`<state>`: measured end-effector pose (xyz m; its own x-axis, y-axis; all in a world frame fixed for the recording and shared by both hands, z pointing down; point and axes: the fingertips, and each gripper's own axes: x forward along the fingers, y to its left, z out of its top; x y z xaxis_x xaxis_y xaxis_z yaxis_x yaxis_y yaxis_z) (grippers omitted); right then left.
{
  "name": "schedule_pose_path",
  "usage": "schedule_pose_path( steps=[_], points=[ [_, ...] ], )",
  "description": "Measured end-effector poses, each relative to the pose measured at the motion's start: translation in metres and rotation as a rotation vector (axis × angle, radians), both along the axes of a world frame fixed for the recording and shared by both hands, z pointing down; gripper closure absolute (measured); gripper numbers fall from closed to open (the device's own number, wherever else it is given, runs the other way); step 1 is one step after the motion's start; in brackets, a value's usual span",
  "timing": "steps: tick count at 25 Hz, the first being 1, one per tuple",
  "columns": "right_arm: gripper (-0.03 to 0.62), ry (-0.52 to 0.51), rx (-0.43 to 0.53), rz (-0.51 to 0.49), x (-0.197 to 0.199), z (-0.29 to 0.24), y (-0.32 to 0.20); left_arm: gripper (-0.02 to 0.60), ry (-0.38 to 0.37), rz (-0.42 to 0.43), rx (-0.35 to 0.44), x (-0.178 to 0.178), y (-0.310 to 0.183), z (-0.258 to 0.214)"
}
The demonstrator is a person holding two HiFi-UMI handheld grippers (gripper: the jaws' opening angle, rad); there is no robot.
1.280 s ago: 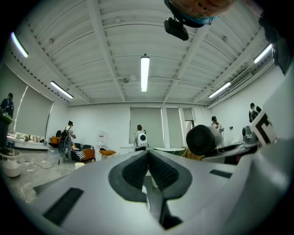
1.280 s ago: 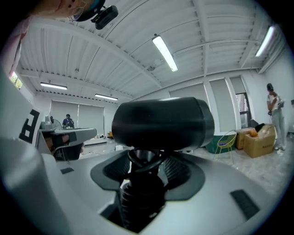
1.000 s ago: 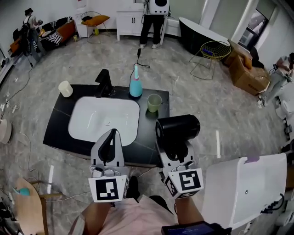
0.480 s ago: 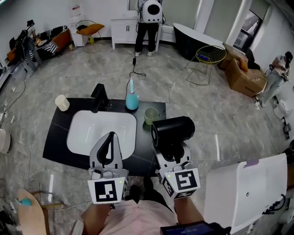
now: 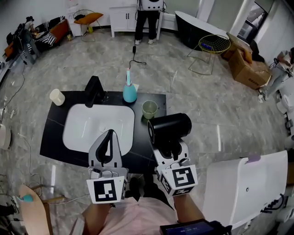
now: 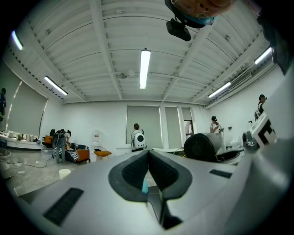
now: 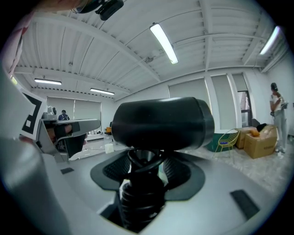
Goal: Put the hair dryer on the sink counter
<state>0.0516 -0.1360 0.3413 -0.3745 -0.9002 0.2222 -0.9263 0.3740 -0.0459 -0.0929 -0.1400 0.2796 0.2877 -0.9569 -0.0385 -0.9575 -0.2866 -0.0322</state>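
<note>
My right gripper [image 5: 169,148] is shut on the handle of a black hair dryer [image 5: 169,128], whose barrel lies crosswise above the jaws, over the right end of the black sink counter [image 5: 51,137]. In the right gripper view the hair dryer [image 7: 161,123] fills the middle, its handle between the pads. My left gripper [image 5: 108,144] is shut with nothing in it, hovering over the front rim of the white basin [image 5: 98,126]. In the left gripper view the left gripper [image 6: 148,170] shows closed pads, and the hair dryer [image 6: 203,147] sits to its right.
On the counter stand a black tap [image 5: 93,90], a blue bottle [image 5: 129,92], a green cup [image 5: 149,109] and a white cup [image 5: 57,97]. A white cabinet [image 5: 241,188] is at my right. A person [image 5: 148,13] stands far back; a wire chair [image 5: 211,49] and boxes [image 5: 245,66] are beyond.
The view has shifted so the counter sits slightly further left and nearer. Both grippers keep their pose, and the hair dryer stays held above the counter's right end.
</note>
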Motion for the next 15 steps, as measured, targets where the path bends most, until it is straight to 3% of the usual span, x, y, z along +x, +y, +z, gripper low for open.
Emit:
schedule_pose_path(
  steps=[15],
  points=[
    [0.358,0.012,-0.155,-0.021,-0.009,0.070,-0.008,0.572,-0.026,-0.025,-0.095,-0.011,-0.012,0.040]
  ],
)
